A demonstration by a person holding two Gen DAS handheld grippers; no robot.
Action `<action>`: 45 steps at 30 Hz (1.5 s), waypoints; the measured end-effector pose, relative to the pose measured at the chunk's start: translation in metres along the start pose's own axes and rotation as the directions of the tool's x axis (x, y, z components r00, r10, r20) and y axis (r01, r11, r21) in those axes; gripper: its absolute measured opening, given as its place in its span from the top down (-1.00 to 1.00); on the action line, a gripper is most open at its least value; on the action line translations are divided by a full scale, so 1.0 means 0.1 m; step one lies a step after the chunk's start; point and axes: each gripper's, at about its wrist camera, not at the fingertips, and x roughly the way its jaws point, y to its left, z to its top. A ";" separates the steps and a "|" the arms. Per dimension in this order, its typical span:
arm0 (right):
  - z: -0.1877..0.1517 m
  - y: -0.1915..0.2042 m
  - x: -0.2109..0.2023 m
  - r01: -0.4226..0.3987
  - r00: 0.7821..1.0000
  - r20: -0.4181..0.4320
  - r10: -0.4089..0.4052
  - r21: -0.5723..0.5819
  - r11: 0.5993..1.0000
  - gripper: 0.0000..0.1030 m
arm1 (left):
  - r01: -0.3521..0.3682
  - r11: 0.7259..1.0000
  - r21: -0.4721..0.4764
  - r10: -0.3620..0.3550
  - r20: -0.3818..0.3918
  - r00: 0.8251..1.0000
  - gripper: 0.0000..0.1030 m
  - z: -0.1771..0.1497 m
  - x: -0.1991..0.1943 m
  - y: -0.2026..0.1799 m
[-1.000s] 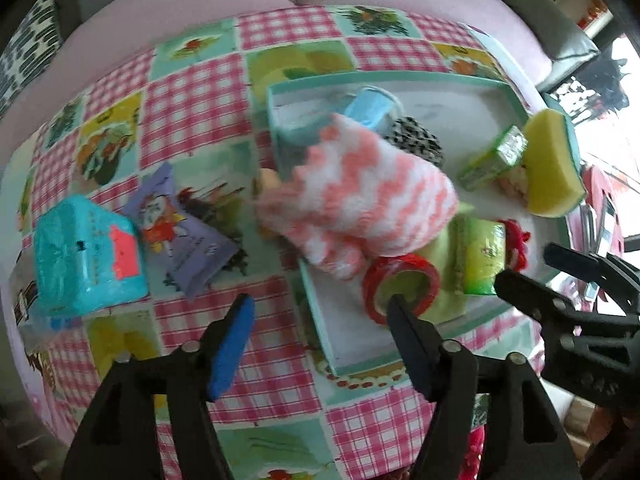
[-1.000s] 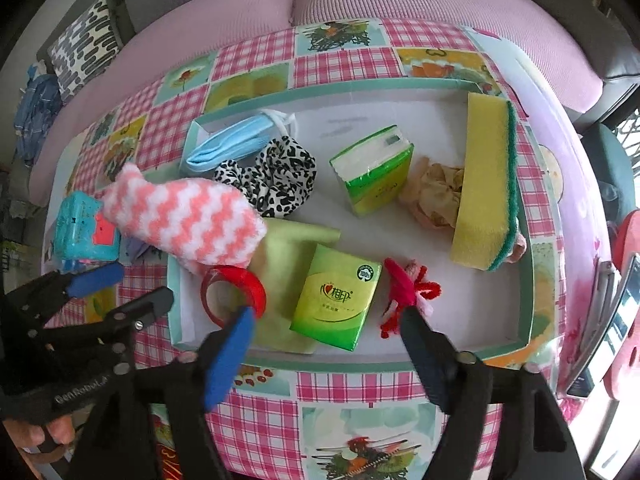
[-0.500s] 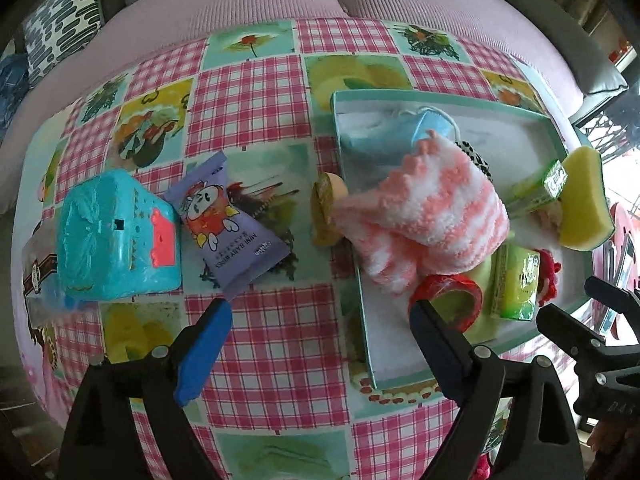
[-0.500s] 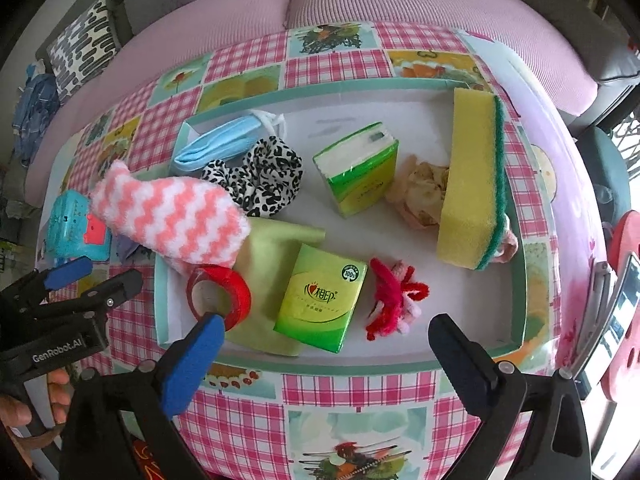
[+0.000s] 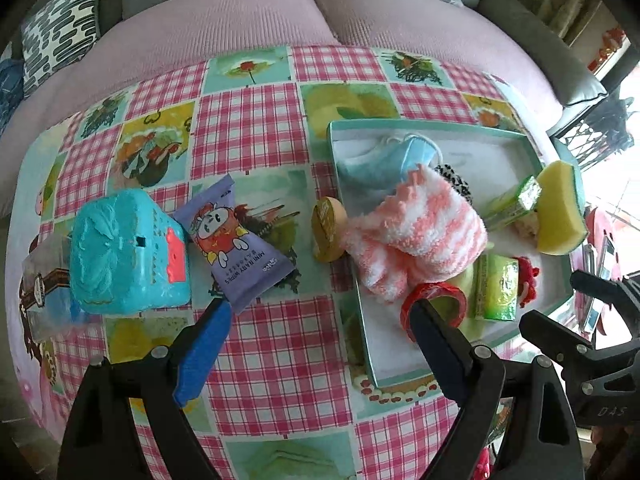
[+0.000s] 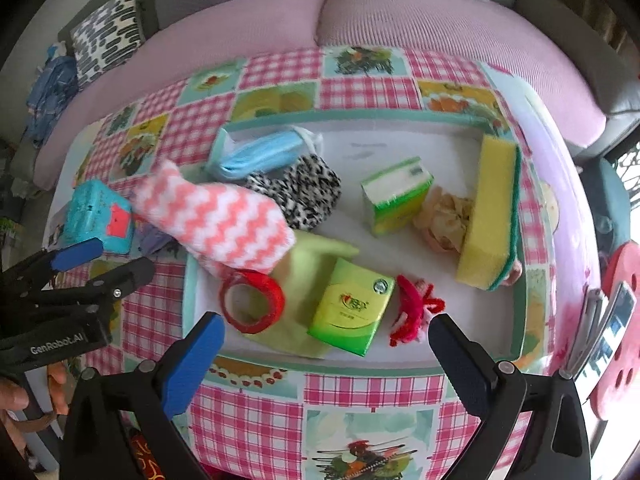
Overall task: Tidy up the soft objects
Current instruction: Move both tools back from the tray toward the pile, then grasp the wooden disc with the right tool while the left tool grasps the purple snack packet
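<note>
Pink-and-white fuzzy sock (image 6: 216, 218) lay draped over the tray's (image 6: 360, 118) left rim, zigzag-striped and plump. My left gripper (image 5: 320, 320) and right gripper (image 6: 326, 340) both hung spread wide, holding nothing.

A checkered table (image 5: 256, 364) is lying under my jaws. Directly on it are sitting a tray (image 5: 372, 356), a wipes packet (image 5: 236, 248), a teal box (image 5: 120, 252) and a gold tin (image 5: 326, 229), all ahead of them.
</note>
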 end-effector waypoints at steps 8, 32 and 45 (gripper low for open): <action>0.23 0.23 -0.48 -0.029 0.995 0.097 0.034 -0.052 0.998 -1.00 | 0.002 1.000 0.031 -0.005 0.084 0.996 -0.77 0.17 -0.44 0.19; 0.91 1.59 0.28 -0.156 0.988 -0.028 0.154 -0.255 0.954 -0.50 | -0.023 0.982 -0.189 0.032 0.047 0.998 -0.76 0.82 -0.42 1.54; 1.06 1.52 0.78 -0.090 0.989 -0.132 0.060 -0.237 0.967 0.01 | -0.002 0.988 -0.152 -0.013 -0.098 0.995 -0.76 1.18 0.19 1.37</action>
